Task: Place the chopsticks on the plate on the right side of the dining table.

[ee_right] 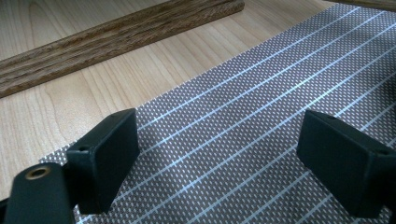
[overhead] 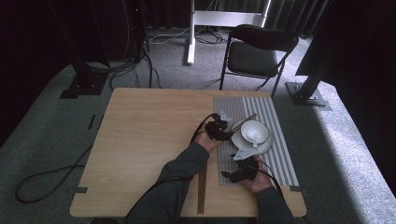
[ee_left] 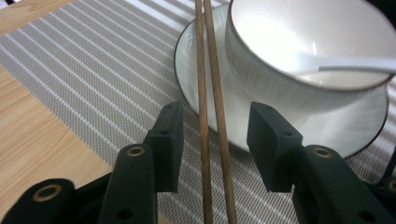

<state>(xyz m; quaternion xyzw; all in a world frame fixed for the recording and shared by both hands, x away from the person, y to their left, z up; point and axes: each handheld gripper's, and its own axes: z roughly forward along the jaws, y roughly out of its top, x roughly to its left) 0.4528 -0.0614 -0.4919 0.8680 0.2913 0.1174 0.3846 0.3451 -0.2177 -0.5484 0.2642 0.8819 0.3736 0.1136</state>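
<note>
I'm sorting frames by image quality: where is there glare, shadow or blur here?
High view: dim, dark at the edges, a brighter patch on the floor at right, the bowl small but distinct. Left gripper view: glare whitens the bowl's inside; chopsticks sharp, left gripper slightly soft. Right gripper view: even light, the placemat crisp, right gripper blurred.

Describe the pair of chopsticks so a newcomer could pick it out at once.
Start at the grey striped placemat on the right half of the wooden table. On it sits a white plate carrying a bowl with a spoon. The chopsticks lie between the open jaws of the left gripper: two thin brown wooden sticks, unlike the white crockery.
</note>
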